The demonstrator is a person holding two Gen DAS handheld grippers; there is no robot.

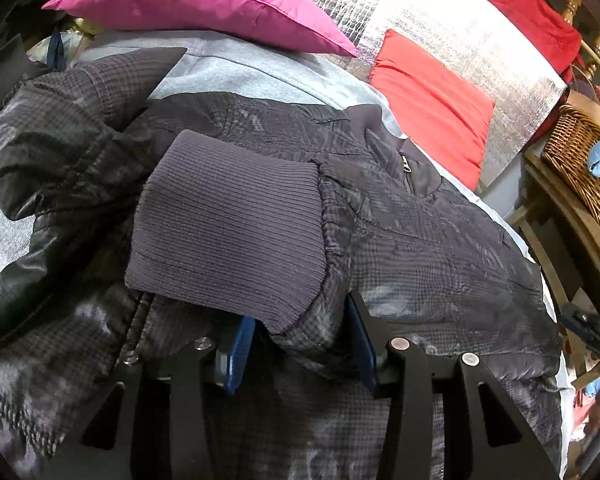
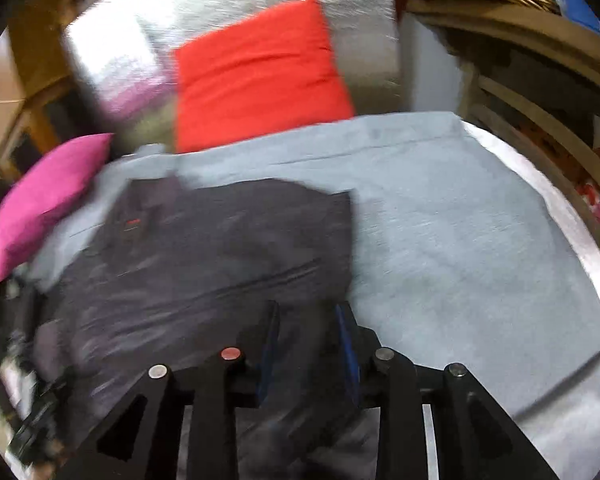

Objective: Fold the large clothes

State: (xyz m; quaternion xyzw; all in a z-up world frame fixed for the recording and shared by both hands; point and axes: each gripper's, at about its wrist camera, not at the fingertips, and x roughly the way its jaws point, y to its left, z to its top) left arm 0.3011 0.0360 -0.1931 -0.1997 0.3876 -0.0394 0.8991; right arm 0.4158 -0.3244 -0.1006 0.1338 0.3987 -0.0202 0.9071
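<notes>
A dark checked jacket (image 1: 420,240) lies on a grey cloth (image 1: 236,68). One sleeve is folded across its body, with the ribbed cuff (image 1: 228,232) on top. My left gripper (image 1: 300,340) is shut on the sleeve just behind the cuff, its blue pads (image 1: 238,354) pressing the fabric. In the blurred right wrist view the jacket (image 2: 204,248) lies left of centre on the grey cloth (image 2: 460,220). My right gripper (image 2: 310,340) holds the jacket's near edge between its blue pads (image 2: 350,356).
A pink pillow (image 1: 204,0) and a red pillow (image 1: 432,104) lie beyond the jacket against a silver sheet (image 1: 440,28). A wicker basket (image 1: 580,152) stands on a wooden shelf at right. The pillows also show in the right wrist view, pink (image 2: 44,204) and red (image 2: 260,76).
</notes>
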